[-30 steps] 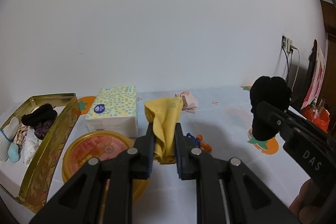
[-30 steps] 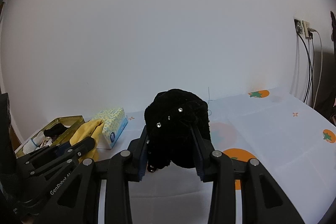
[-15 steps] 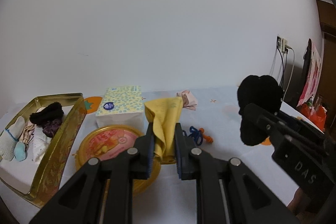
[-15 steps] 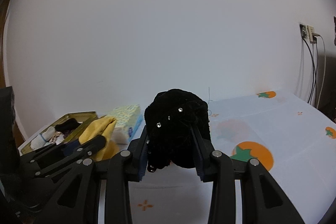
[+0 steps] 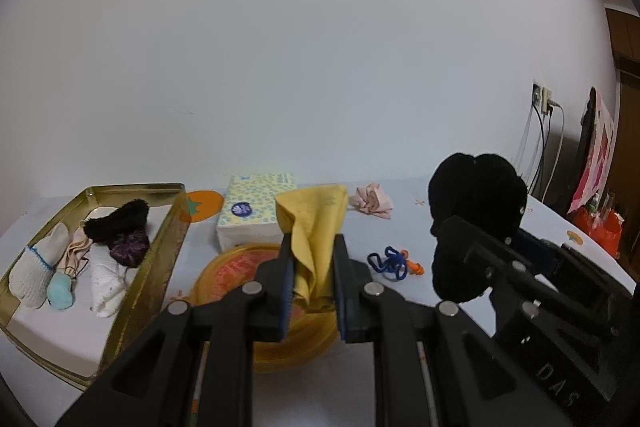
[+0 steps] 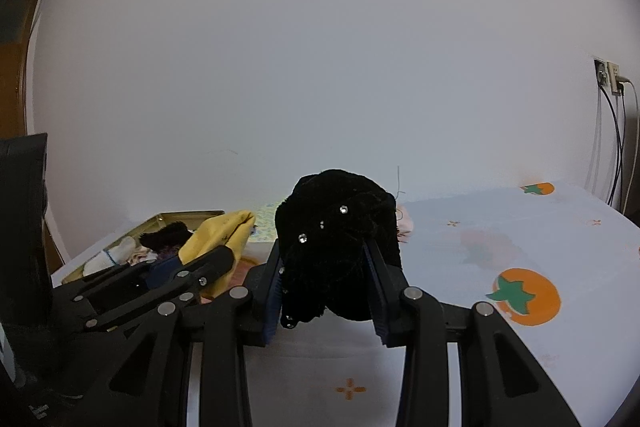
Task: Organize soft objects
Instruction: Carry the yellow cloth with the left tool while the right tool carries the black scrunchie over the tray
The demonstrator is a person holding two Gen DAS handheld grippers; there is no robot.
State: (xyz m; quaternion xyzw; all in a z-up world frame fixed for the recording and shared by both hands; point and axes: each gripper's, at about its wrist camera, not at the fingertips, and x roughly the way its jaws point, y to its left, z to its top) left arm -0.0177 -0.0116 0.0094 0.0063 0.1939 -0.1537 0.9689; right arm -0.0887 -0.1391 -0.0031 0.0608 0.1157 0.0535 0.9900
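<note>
Carrying loads, both grippers: left gripper (image 5: 311,281) clamps the yellow cloth (image 5: 314,227), right gripper (image 6: 326,291) squeezes the black scrunchie (image 6: 336,247). The tin (image 5: 132,187) lies at the table's left edge, long axis running away, nearer the left.

White tablecloth (image 6: 460,367) lies bare across the lower right of the right wrist view. In the left wrist view, a gold tin (image 5: 160,259), tissue pack (image 5: 256,215) and round yellow lid (image 5: 240,267) crowd the lower left.
</note>
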